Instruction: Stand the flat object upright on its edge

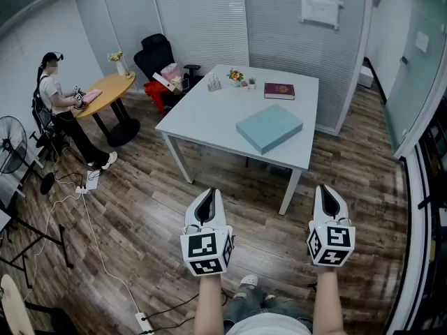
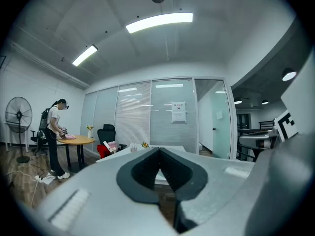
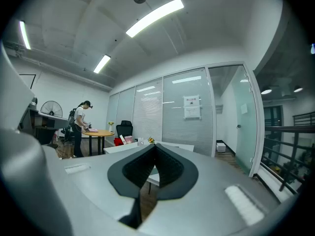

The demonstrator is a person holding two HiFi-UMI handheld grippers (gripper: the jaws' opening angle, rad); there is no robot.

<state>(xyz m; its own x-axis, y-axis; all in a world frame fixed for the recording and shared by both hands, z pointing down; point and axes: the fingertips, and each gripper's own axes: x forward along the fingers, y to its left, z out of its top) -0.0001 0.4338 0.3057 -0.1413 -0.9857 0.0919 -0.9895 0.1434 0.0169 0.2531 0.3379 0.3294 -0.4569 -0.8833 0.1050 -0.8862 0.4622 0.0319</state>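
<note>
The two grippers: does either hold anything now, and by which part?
Nothing is held. The left gripper and the right gripper are both shut and empty, short of the table where the blue flat object lies.
</note>
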